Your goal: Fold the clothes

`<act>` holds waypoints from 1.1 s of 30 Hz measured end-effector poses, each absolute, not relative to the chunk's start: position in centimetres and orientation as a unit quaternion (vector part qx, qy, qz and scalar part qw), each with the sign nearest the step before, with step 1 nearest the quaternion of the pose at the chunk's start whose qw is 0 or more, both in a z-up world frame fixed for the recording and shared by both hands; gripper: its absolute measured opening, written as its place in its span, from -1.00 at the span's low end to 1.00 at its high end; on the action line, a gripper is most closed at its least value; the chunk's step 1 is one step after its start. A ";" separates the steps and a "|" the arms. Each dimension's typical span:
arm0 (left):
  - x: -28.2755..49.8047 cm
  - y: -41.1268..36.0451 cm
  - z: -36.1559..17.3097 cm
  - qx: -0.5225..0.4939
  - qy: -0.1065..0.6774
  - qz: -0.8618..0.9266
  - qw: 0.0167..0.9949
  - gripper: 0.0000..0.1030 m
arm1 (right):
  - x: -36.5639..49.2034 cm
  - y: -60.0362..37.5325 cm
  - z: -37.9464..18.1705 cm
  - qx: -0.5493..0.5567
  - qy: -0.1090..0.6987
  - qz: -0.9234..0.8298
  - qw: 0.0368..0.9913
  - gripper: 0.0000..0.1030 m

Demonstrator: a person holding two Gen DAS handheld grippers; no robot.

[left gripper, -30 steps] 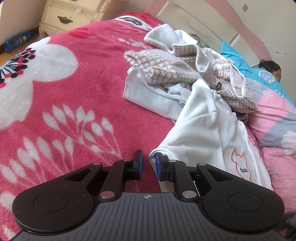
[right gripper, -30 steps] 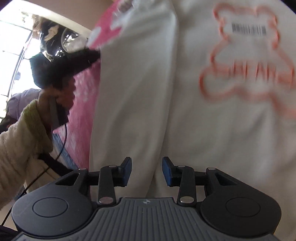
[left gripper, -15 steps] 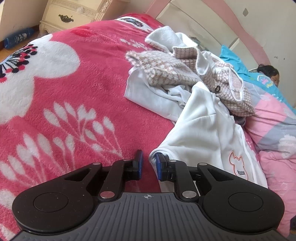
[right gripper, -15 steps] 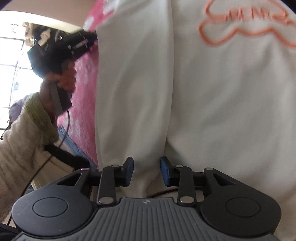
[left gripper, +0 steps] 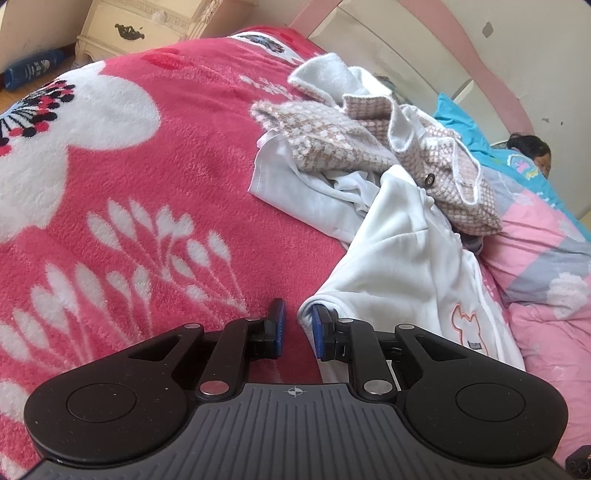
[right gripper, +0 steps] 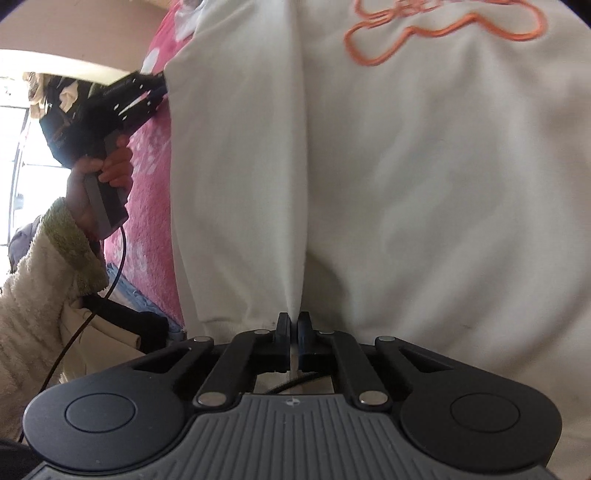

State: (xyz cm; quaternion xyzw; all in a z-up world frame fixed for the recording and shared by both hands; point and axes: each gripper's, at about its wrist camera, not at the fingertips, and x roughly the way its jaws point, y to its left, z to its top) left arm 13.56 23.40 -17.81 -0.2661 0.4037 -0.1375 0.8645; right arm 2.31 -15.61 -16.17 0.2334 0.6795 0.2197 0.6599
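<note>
Bedroom, bed covered by a red fleece blanket [left gripper: 155,192] with white flower print. Left wrist view: left claw [left gripper: 297,328] sits low over the blanket, fingers a small gap apart, nothing pinched. White sweatshirt [left gripper: 399,266] lies just right of and ahead of it; its near corner drapes over the right blue pad [left gripper: 318,334], the left pad is clear of cloth. Further ahead and right of the claw, a beige tweed jacket [left gripper: 340,144] is heaped on other white garments. Pink quilt [left gripper: 546,258] far right; cream nightstand [left gripper: 144,26] and a blue bottle [left gripper: 33,68] on the floor far ahead left. Right wrist view: right claw [right gripper: 294,325] is pressed together on a ridge of the same white sweatshirt [right gripper: 424,192], the fold rising straight ahead from between the pads. Orange outline print [right gripper: 443,33] is ahead and right. Left claw [right gripper: 144,92] shows far left at the sweatshirt's edge, held by a hand [right gripper: 96,177] in a cream fuzzy sleeve [right gripper: 40,258]; its state can't be read from this view.
</note>
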 end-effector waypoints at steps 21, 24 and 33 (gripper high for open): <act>14.2 24.8 -12.9 -0.243 0.441 -0.085 0.860 -0.09 | 0.7 -16.4 -18.6 0.266 0.686 0.236 0.635 -0.92; 13.0 25.1 -10.6 -0.240 0.434 -0.069 0.866 -0.09 | 0.5 -16.4 -18.6 0.275 0.681 0.242 0.634 -0.91; 3.4 15.2 -7.1 -0.164 0.583 -0.132 0.785 -0.09 | -0.1 -16.6 -19.0 0.297 0.669 0.234 0.640 -0.68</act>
